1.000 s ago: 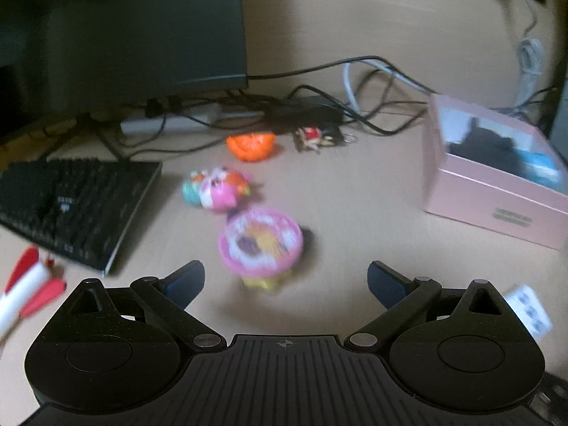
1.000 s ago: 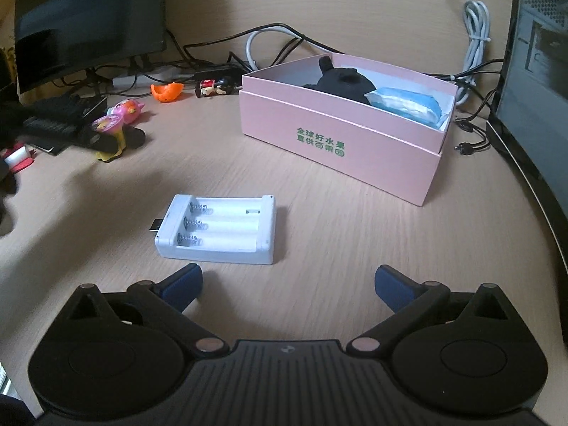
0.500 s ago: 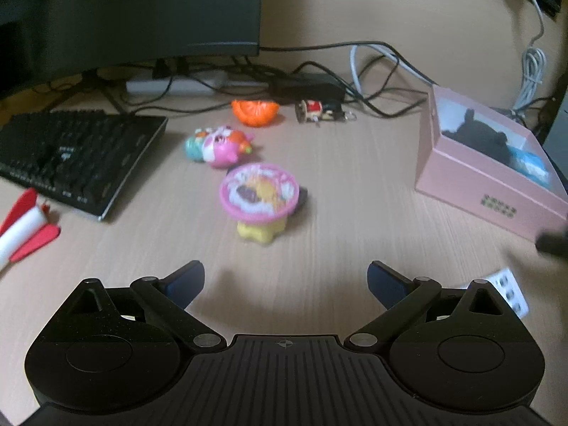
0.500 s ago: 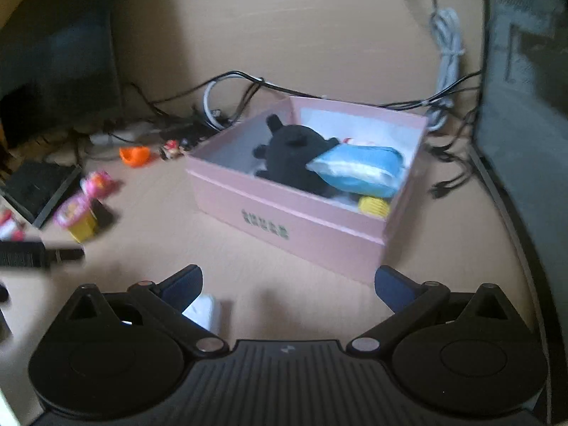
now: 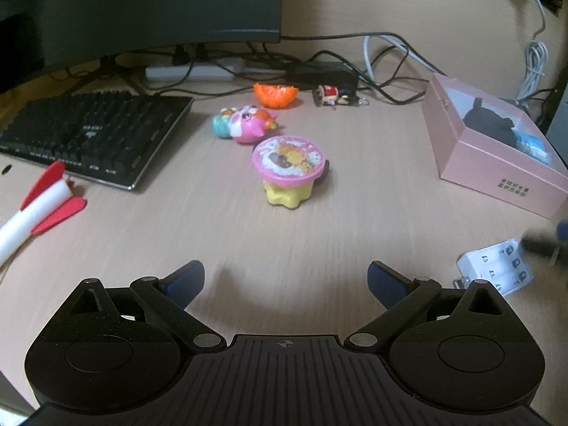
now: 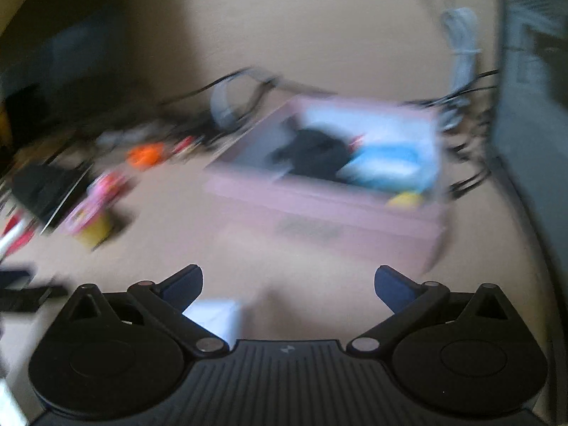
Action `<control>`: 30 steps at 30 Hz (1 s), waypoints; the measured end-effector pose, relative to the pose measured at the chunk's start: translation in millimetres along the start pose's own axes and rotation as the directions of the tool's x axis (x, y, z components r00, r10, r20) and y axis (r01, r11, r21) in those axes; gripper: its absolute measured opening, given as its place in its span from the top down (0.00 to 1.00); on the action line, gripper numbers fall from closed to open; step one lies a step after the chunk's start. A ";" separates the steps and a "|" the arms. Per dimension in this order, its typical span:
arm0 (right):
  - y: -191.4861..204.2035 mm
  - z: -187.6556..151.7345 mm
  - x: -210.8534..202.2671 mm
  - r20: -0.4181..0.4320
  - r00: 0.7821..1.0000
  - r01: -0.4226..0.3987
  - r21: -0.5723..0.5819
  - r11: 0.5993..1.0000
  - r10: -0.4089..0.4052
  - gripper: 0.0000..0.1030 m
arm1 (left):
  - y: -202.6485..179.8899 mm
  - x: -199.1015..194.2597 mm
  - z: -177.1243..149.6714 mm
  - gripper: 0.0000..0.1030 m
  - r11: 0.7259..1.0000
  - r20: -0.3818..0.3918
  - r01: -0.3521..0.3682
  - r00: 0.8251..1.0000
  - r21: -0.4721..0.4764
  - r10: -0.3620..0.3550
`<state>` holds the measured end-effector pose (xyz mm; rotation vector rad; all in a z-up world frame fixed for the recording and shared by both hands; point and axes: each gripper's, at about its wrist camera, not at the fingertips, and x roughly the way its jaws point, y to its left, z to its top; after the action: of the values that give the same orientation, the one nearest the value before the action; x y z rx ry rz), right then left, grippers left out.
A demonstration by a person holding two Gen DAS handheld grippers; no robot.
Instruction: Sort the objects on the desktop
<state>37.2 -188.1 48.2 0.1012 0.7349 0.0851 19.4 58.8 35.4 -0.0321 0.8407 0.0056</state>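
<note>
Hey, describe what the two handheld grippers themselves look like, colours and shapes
Both match: the left gripper and right gripper have matte black bodies with a ribbed centre panel bearing a small emblem, two round black discs, angled black linkage arms with silver pivot pins, and dark blue finger pads.

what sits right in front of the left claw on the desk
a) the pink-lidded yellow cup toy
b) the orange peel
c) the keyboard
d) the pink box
a: in the left wrist view the cup toy stands centred ahead of the open left claw, with the orange peel farther back, the keyboard to the left and the pink box to the right.
</note>
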 end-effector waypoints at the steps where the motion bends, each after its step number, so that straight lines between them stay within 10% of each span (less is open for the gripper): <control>1: 12.4 -7.8 0.5 -0.009 1.000 -0.003 -0.034 0.999 0.003 0.00 | -0.4 0.4 -0.3 0.02 1.000 -0.002 0.001 1.000 0.000 -0.001; 11: 88.2 -36.4 16.9 -0.016 1.000 0.013 -0.253 0.967 -0.017 0.04 | -0.9 -0.4 -5.1 0.02 1.000 -0.007 0.003 1.000 0.001 -0.003; 24: 53.7 -56.8 -5.4 0.010 0.998 0.065 -0.160 0.985 -0.064 0.12 | -13.9 32.7 31.3 0.04 0.997 0.083 -0.057 0.995 0.060 0.052; 30: 33.7 -59.4 -6.8 0.006 0.996 0.090 -0.048 0.995 -0.090 0.06 | -16.2 60.3 51.8 0.26 0.996 0.068 -0.075 0.995 0.056 0.071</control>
<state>-9.3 -151.7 13.0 0.0221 0.7322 0.0171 98.5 43.7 25.4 0.0533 0.7752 0.0510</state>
